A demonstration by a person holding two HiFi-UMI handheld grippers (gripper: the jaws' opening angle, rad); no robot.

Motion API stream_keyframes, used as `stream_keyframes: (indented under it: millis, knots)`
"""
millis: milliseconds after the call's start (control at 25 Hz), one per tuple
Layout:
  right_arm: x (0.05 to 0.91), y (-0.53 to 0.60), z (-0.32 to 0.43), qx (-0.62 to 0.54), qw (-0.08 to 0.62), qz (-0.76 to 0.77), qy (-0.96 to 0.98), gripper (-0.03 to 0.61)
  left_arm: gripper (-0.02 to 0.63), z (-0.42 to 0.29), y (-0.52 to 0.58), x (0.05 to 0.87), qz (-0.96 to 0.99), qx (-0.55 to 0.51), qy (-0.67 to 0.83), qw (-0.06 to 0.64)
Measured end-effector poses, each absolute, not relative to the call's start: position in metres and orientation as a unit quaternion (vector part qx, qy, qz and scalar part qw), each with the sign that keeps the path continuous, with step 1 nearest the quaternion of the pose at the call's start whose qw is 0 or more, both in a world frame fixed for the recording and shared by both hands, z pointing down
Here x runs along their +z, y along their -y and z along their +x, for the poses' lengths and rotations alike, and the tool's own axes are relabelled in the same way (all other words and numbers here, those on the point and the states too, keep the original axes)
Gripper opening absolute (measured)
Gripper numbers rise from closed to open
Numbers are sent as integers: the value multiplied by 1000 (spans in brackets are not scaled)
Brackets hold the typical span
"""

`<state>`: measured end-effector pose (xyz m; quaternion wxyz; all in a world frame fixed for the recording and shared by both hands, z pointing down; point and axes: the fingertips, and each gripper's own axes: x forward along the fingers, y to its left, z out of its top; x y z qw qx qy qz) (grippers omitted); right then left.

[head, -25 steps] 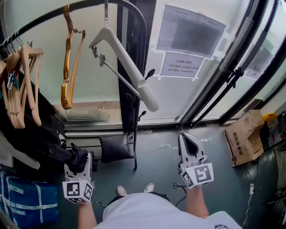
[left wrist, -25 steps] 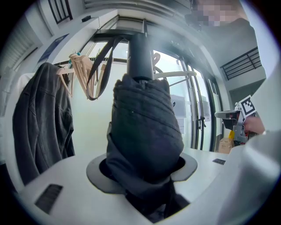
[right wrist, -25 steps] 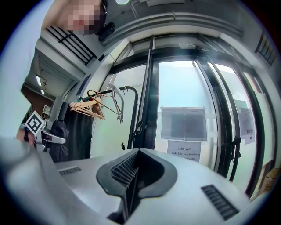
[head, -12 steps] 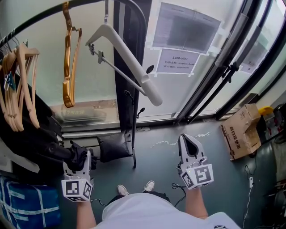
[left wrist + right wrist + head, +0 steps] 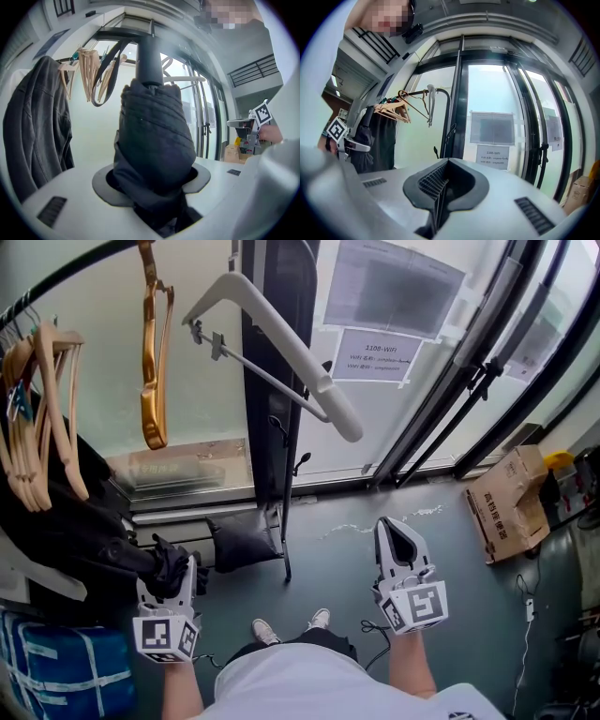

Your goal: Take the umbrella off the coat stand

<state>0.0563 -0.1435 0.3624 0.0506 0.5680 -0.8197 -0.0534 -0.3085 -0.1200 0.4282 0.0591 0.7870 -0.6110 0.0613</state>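
Note:
A folded black umbrella (image 5: 152, 140) fills the left gripper view, its dark stem (image 5: 150, 56) rising toward the rack's top rail. My left gripper (image 5: 176, 570) is shut on the umbrella's bunched fabric (image 5: 155, 559), low beside the hanging dark coat (image 5: 52, 521). A black strap loop (image 5: 101, 89) hangs by the wooden hangers; whether it belongs to the umbrella I cannot tell. My right gripper (image 5: 397, 532) is held apart at the right, over the grey floor. Its jaws are shut with nothing between them, the ribbed pads (image 5: 433, 180) meeting in a thin line.
The curved black rail (image 5: 75, 273) carries wooden hangers (image 5: 47, 418), a golden hanger (image 5: 150, 362) and a white hanger (image 5: 281, 352). A black post (image 5: 277, 409) stands ahead, with a dark bag (image 5: 239, 542) at its foot. A cardboard box (image 5: 511, 507) sits right, a blue bag (image 5: 66, 671) lower left.
The head view has shifted a little, so the hangers sit further right in the picture. Both grippers stay about where they were, and the left one keeps its hold on the umbrella.

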Motion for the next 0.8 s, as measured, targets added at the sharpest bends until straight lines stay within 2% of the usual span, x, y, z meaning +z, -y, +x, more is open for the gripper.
stream_keyframes:
  millis: [800]
  knots:
    - [363,144,28,-69,45,564,822,18,253,-324,114,438,797,60,598,63]
